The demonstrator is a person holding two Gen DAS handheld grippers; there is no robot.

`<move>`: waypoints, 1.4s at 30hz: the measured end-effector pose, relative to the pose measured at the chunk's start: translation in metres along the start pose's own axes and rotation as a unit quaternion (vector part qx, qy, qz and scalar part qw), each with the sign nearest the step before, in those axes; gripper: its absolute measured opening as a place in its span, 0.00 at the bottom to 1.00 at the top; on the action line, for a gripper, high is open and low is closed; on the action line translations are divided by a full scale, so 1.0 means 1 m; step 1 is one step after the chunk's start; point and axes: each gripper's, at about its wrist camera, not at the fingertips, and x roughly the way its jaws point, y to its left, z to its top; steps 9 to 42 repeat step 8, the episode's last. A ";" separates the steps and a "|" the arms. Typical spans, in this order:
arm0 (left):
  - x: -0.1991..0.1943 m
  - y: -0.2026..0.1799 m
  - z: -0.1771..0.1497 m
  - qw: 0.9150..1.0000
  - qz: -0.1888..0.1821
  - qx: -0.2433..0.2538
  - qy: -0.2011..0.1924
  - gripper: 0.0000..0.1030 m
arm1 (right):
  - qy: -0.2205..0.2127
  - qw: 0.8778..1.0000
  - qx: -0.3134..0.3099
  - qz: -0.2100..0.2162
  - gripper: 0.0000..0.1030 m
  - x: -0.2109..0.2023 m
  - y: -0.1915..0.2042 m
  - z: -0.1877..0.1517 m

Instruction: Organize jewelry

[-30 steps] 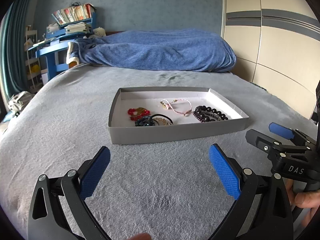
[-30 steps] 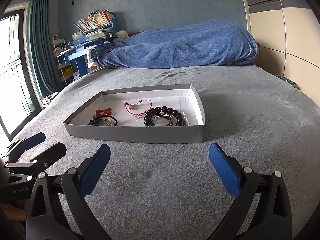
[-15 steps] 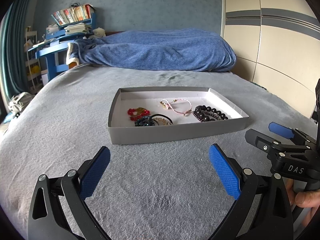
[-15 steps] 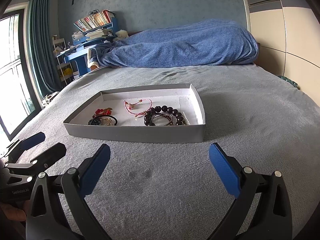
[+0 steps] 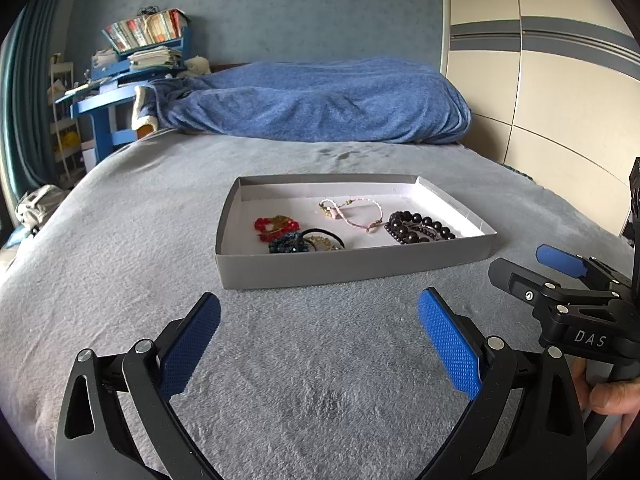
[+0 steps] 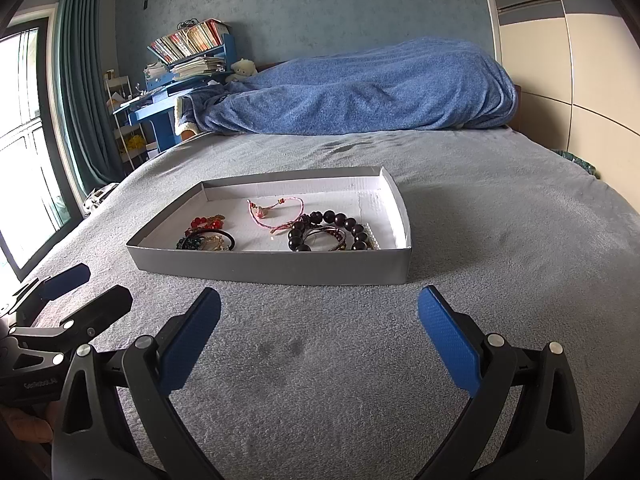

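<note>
Both tongs hover spread and empty over the grey bed (image 5: 120, 240), short of the shallow grey cardboard tray (image 5: 352, 268) that holds all the jewelry. In the left wrist view the left tongs (image 5: 318, 340) point almost straight at the tray's near wall, in the middle of the frame, and the right tongs (image 5: 560, 272) poke in at the right edge, level with that wall. The dark beaded bracelet (image 6: 330, 230) lies at the tray's right end, above centre in the right wrist view, dead ahead of the right tongs (image 6: 318, 340), so that arm looks the nearer one for it. The red bead piece (image 5: 276, 226) and black hair tie (image 5: 320, 238) (tangled with something gold) sit toward the tray's left, and the pink cord bracelet (image 5: 352, 214) lies between, its long axis running across the tray.
</note>
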 end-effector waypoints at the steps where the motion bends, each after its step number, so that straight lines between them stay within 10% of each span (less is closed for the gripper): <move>1: 0.000 0.000 0.000 1.000 0.000 0.000 0.000 0.95 | 0.000 1.000 0.000 0.000 0.95 0.000 0.000 0.000; 42: 0.001 0.001 0.000 1.000 0.000 0.000 0.001 0.95 | 0.000 1.000 0.000 0.000 0.95 0.000 0.000 -0.001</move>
